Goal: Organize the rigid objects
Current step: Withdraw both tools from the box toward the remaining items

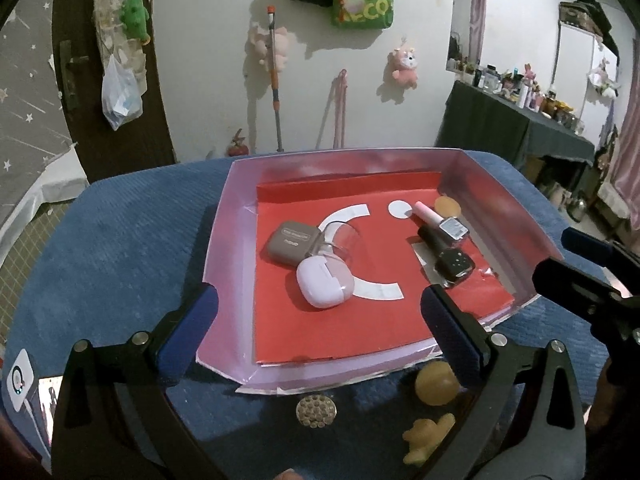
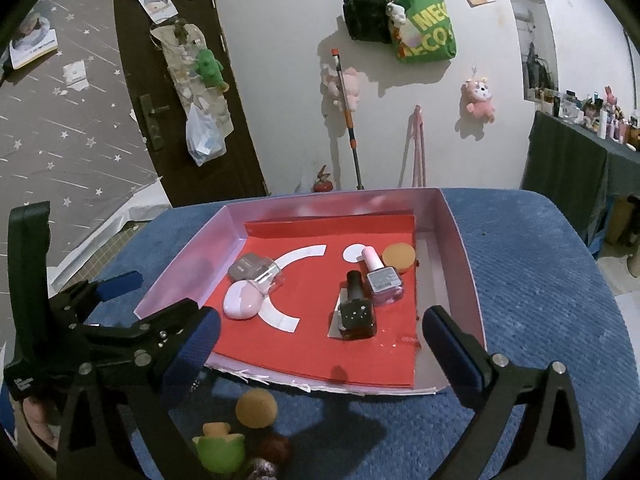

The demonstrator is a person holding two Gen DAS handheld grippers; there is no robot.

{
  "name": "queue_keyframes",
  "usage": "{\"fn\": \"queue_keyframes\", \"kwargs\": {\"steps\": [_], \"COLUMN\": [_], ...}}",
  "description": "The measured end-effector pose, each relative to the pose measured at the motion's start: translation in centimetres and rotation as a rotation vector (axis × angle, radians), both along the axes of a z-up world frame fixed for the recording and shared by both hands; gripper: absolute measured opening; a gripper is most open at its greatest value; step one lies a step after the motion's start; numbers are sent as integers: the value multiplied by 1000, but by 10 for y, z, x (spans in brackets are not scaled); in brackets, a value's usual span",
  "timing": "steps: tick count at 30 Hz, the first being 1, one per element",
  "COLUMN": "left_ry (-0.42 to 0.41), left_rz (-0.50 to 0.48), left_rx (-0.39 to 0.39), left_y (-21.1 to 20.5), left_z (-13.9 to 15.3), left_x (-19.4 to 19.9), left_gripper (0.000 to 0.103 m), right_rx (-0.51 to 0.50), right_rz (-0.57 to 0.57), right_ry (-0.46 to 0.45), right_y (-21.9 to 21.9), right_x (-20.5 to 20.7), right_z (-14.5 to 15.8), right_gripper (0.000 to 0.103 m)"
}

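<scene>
Tray (image 2: 464, 256): 2 nail polish btls (image 2: 356, 312) (image 2: 382, 280), 2 earbud cases (image 2: 242, 300) (image 2: 248, 266), 1 clear cup (image 2: 270, 278), 1 round tin (image 2: 399, 258).

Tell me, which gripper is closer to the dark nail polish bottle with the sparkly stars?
Right, probably. The right gripper hangs open over the tray's near edge, just in front of the dark nail polish bottle. The left gripper, also open, sits further left, facing the white earbud case.
</scene>
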State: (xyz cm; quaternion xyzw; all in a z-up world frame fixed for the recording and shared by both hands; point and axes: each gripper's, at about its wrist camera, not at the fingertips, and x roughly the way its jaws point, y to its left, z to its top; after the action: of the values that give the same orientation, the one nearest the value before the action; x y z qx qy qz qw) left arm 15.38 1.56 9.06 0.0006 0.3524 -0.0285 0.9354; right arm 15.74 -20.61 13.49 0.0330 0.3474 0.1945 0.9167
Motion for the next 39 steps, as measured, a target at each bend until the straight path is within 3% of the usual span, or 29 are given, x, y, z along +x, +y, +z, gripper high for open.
{"fn": "queue_keyframes", "kwargs": {"steps": [39], "left_ry": [-2], "left_rz": [-26], "left_rx": [-16], "left_y": [-7], "left_z": [-10], "left_x": [-55], "left_gripper": [103], "right_rx": [-12], "right_rz": [9], "right_ry": [-52], "right_y": [-1], "right_x": [-63], "right_z": [-8], "right_gripper": [103]}}
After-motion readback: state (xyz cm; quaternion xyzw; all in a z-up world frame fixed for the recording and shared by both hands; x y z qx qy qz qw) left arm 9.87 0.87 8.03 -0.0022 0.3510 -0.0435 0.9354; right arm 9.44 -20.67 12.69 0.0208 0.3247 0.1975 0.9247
